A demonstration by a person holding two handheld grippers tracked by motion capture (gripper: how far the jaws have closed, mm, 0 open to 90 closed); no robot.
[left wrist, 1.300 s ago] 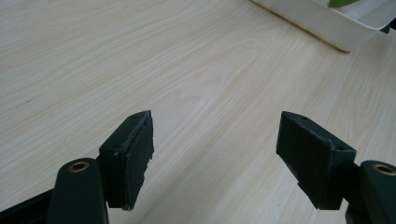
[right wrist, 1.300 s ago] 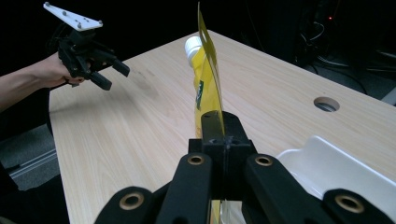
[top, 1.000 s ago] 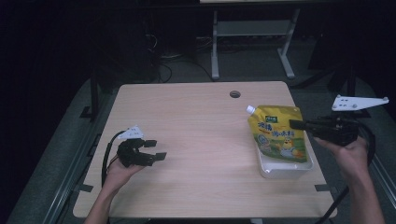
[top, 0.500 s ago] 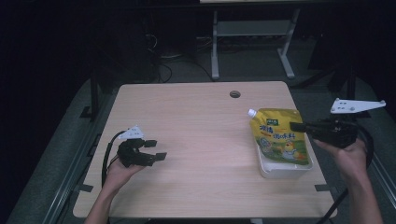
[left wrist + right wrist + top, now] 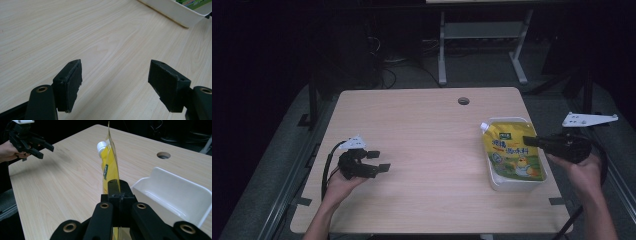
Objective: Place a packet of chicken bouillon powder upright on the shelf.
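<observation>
**Yellow pouch pinched over a white tray on a pale wood bench**

A dark room surrounds a light wood-grain bench point(image 5: 427, 150) with a round cable hole point(image 5: 463, 101) near its far edge. Behind it stand grey metal frame legs point(image 5: 482, 45) on a dim floor.

At the right side of the bench sits a white plastic tray point(image 5: 497, 181). A yellow spouted pouch point(image 5: 512, 155) with a white cap point(image 5: 484, 127) lies over the tray in the high view. In the right gripper view the pouch point(image 5: 110, 167) stands edge-on and upright, raised beside the tray point(image 5: 175, 192), whose inside shows bare white.

The right gripper point(image 5: 537, 142) reaches in from the right, held in the person's right hand point(image 5: 579, 167). Its jaws are closed tight on the pouch's flat edge.

The left gripper point(image 5: 379, 161) rests low at the left side of the bench, well apart from the tray, held in the left hand point(image 5: 339, 185). Its jaws stand wide apart with nothing between them, only bare wood beneath, and the tray's corner point(image 5: 175, 12) shows far ahead in the left gripper view.
</observation>
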